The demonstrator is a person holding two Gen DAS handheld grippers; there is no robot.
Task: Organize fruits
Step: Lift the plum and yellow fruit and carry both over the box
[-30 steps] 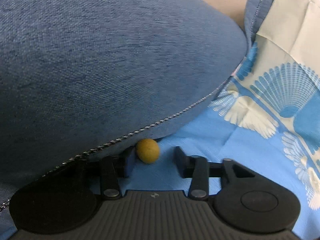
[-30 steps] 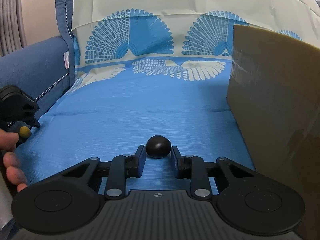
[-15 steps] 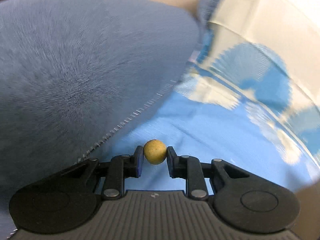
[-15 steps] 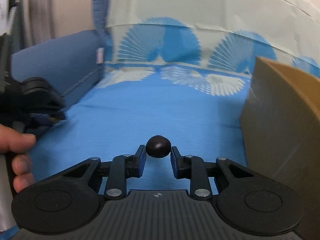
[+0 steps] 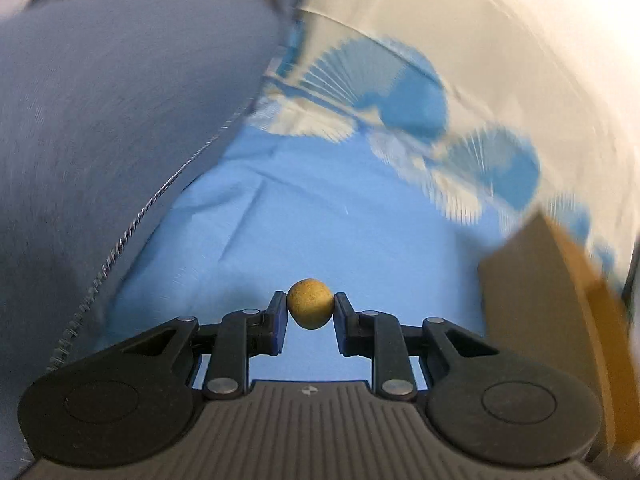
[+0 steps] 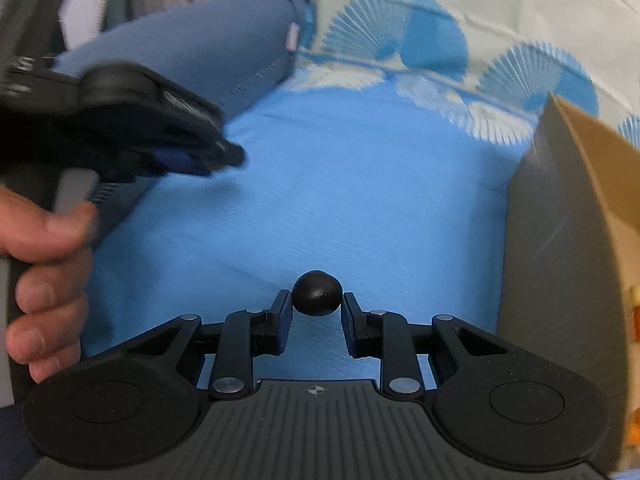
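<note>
Currently, the left gripper (image 5: 310, 311) has its jaws closed on a small yellow-brown round fruit (image 5: 310, 303), which is pinched between the two fingertips and held clear above the blue patterned sheet (image 5: 320, 232). The right gripper (image 6: 316, 307) has its jaws closed on a small dark, near-black round fruit (image 6: 317, 293), likewise clamped at the fingertips above the same sheet.

In the left wrist view, a grey-blue cushion (image 5: 104, 128) with stitched piping fills the left side. The sheet's white and blue fan print runs across the upper right. A cardboard box (image 5: 560, 304) stands at the right edge. This view is motion-blurred, so fine detail is not readable.

In the right wrist view, the left gripper (image 6: 230, 156) appears at the left, blurred, above the sheet near the cushion (image 6: 192, 48). The person's left hand (image 6: 44, 276) wraps its handle. The yellow fruit cannot be made out in this view. The cardboard box (image 6: 560, 248) stands just right of the right gripper, with its near wall upright. Small orange items (image 6: 634, 316) show inside the box at the far right edge; their type cannot be determined.
</note>
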